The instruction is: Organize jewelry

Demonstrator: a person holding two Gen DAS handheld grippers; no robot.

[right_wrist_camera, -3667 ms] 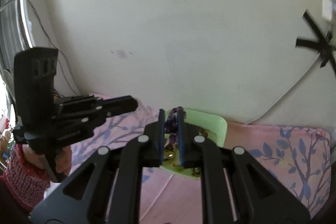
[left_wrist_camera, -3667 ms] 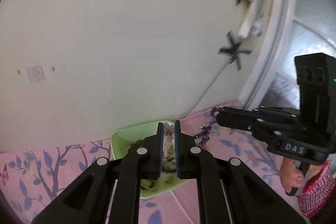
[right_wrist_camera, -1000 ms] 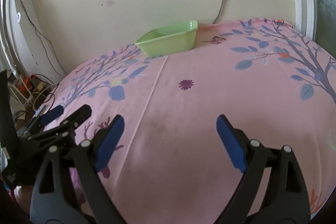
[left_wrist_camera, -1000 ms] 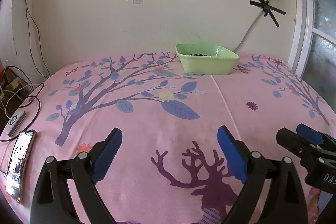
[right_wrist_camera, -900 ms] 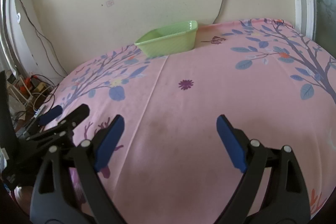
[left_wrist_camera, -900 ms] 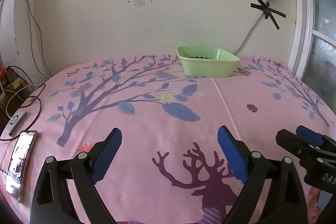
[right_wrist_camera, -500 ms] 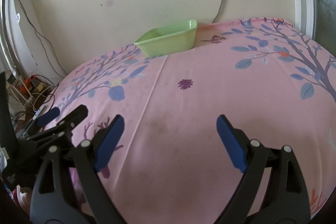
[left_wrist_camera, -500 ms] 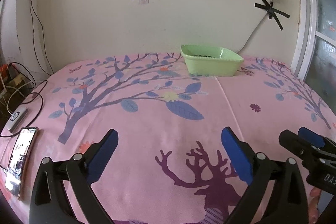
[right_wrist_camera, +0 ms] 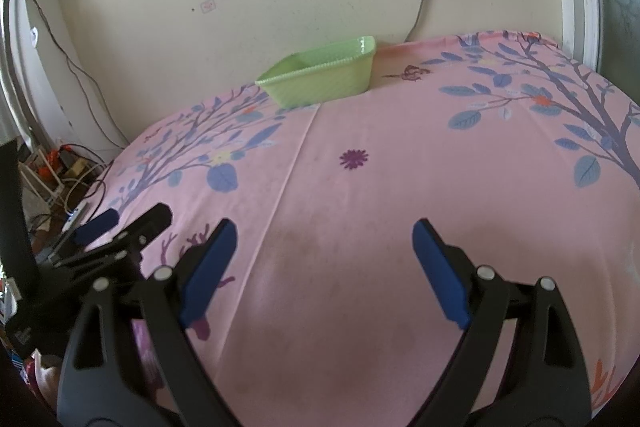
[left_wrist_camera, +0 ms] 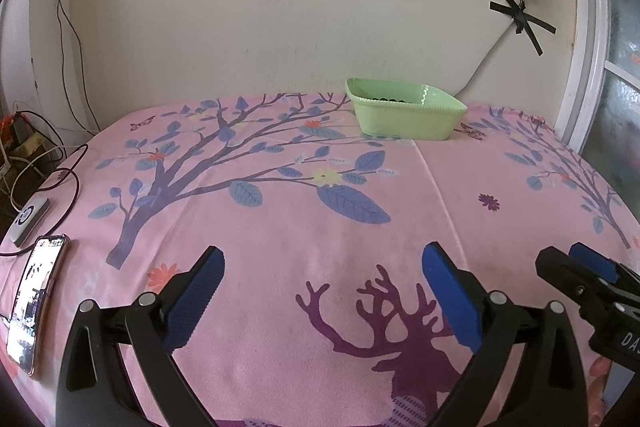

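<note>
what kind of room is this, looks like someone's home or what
Most likely a room in a home. The surface wears a pink printed cloth, a phone lies charging at its edge, loose cables trail along the plain wall, and a window frame stands at the right.

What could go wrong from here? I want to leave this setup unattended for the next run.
The phone lies at the cloth's left edge with cables looped beside it; a sweeping left tool could snag or knock it off. The green basket sits far back, so reaching it risks dragging the cloth.
</note>
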